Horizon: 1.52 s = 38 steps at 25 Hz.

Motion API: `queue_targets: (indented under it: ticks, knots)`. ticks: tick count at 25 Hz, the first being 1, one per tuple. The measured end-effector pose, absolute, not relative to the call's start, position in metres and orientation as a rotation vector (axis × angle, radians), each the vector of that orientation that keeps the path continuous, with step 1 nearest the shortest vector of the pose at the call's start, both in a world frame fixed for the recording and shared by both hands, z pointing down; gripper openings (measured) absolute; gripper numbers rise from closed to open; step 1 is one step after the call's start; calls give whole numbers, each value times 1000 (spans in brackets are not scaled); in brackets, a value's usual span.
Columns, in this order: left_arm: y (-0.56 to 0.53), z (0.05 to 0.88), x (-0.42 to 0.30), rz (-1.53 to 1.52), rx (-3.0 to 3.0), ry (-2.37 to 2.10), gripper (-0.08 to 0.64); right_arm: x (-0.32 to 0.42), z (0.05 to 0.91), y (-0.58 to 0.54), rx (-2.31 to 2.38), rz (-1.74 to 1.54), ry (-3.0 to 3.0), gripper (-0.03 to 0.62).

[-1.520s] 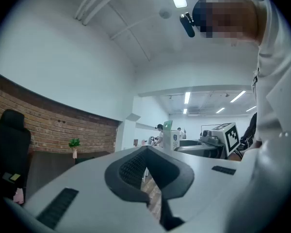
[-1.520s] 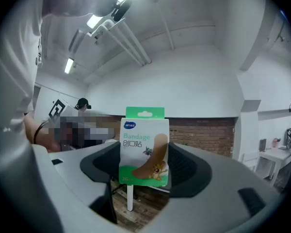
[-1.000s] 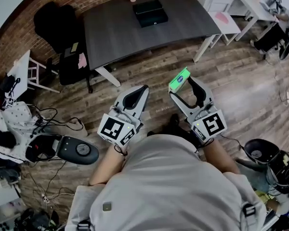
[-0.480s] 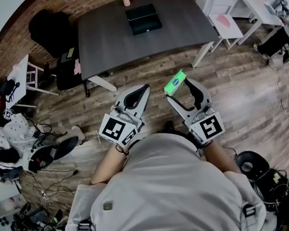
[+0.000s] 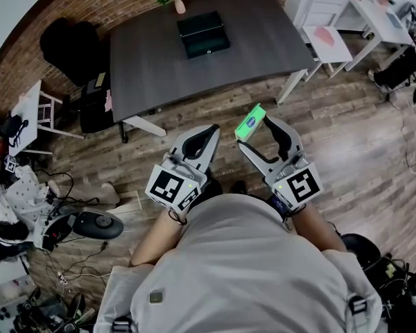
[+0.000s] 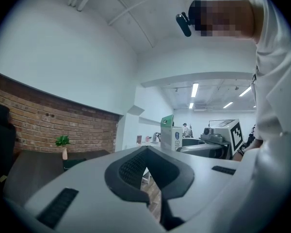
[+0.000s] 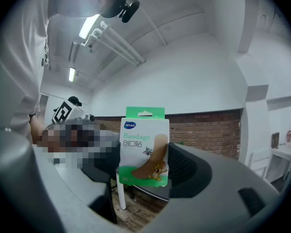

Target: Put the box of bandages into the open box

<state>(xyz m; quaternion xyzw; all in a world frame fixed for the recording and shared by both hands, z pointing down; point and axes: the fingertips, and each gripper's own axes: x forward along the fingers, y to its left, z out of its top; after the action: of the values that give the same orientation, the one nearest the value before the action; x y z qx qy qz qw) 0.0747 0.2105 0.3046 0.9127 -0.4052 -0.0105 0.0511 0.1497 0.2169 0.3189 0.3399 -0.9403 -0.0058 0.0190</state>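
From the head view, my right gripper [image 5: 258,132] pinches the bandages [image 5: 250,122] in the air above the wooden floor. The open box [image 5: 203,35] sits on the table [image 5: 263,33], well apart from me. My left gripper [image 5: 209,132] hangs beside the right one.

In the left gripper view, my left jaws are pressed together at the tips with nothing between them. The bandages [image 6: 169,132] show off to the right.

In the right gripper view, my jaws grip the bandages [image 7: 144,147] only by the lower end. Most of the pack stands upright above the grip.

I judge that low grip to be the weak spot. A swing on the way to the table could tip the pack or let it slip out. If it is tilted, it could catch the open box's rim.
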Motion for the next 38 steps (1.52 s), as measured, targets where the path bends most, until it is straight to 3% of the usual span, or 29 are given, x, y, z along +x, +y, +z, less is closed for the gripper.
queue_targets:
  ticks: [6, 15, 31, 38]
  knots:
    - [122, 315, 31, -53, 2722, -1197, 15, 106, 327, 133, 1020, -3, -2893, 301]
    - [102, 316, 34, -71, 2783, -1138, 15, 109, 334, 118, 1101, 31, -2889, 301]
    - [-95, 307, -114, -106, 2709, -1054, 15, -24, 315, -85, 1184, 117, -2802, 301]
    - [-107, 323, -156, -121, 2703, -1065, 15, -63, 324, -95, 1156, 94, -2775, 301]
